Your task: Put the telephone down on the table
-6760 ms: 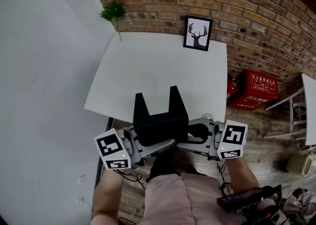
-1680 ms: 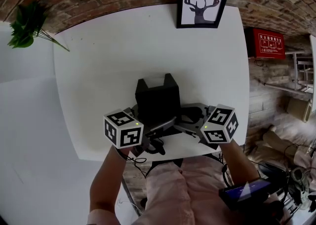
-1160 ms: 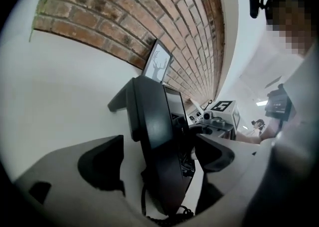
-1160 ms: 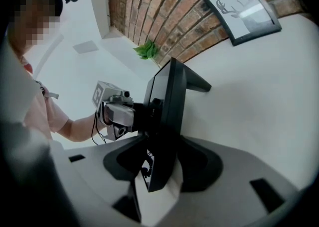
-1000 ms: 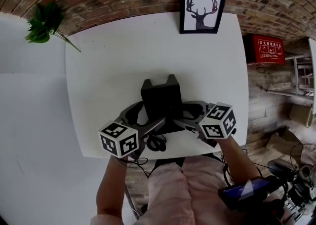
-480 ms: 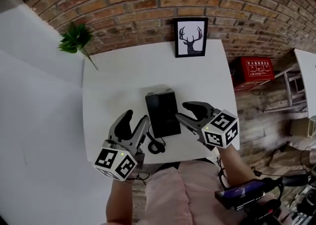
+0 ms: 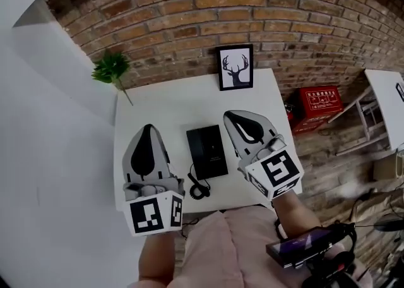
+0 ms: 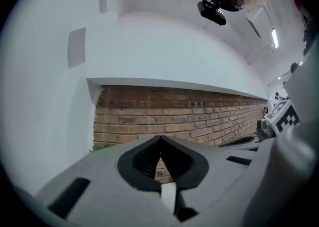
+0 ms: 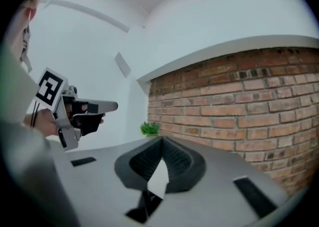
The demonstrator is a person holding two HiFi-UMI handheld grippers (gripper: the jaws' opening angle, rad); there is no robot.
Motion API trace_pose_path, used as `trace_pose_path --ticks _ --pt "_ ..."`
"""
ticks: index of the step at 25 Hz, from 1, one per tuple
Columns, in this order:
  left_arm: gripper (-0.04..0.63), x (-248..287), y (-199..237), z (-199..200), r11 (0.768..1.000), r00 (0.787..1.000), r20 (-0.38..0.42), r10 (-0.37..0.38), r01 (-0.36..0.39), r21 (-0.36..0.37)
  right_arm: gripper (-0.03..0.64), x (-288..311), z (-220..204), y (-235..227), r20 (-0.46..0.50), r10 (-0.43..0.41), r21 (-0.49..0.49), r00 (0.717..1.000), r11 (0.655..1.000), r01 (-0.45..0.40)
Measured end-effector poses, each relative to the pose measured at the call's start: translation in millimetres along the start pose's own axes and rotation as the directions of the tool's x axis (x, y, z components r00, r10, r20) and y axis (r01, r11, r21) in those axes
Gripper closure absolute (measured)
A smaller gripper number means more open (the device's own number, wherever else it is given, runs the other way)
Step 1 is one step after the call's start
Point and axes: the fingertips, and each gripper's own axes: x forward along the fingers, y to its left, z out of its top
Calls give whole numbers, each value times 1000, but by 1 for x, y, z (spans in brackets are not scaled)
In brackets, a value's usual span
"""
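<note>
The black telephone (image 7: 207, 151) lies flat on the white table (image 7: 164, 103), its coiled cord (image 7: 199, 189) curling off its near end. Both grippers are held up, well above the table and apart from the telephone. My left gripper (image 7: 148, 127) hangs to the telephone's left, and its jaws are shut with nothing between them (image 8: 160, 137). To the telephone's right is my right gripper (image 7: 231, 115), also shut and empty (image 9: 160, 139). Both point level at the brick wall (image 9: 239, 106). The right gripper view catches the left gripper (image 9: 75, 111) at its left edge.
A framed deer picture (image 7: 235, 67) leans on the brick wall at the table's far edge. A green plant (image 7: 111, 69) stands at the far left corner. Beyond the table's right side sit a red box (image 7: 322, 102) and white furniture (image 7: 379, 103).
Both grippers opened off the telephone, which now lies on the table. They rose well above it, turned from pointing down to level, and shut empty.
</note>
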Motion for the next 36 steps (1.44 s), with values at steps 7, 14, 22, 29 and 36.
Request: trace_pose_path --ticks 7,14,22,29,36 --pt "589 0 -8 10 1000 1000 26 -9 8 13 612 -5 22 4 62 -29 -35 998 999 31" --pt "589 -2 -10 10 999 999 33 -17 15 33 614 -7 29 9 81 -34 -64 996 997 39" --pt "588 -6 -13 9 998 999 26 -23 21 55 612 -8 32 14 86 -29 -69 996 997 35" --pt "588 -10 -16 12 996 999 31 -26 23 83 612 -10 35 19 87 -29 -76 996 996 36" --pt "588 -16 -20 6 995 999 28 -30 28 97 612 -12 30 23 87 -30 -83 996 996 38"
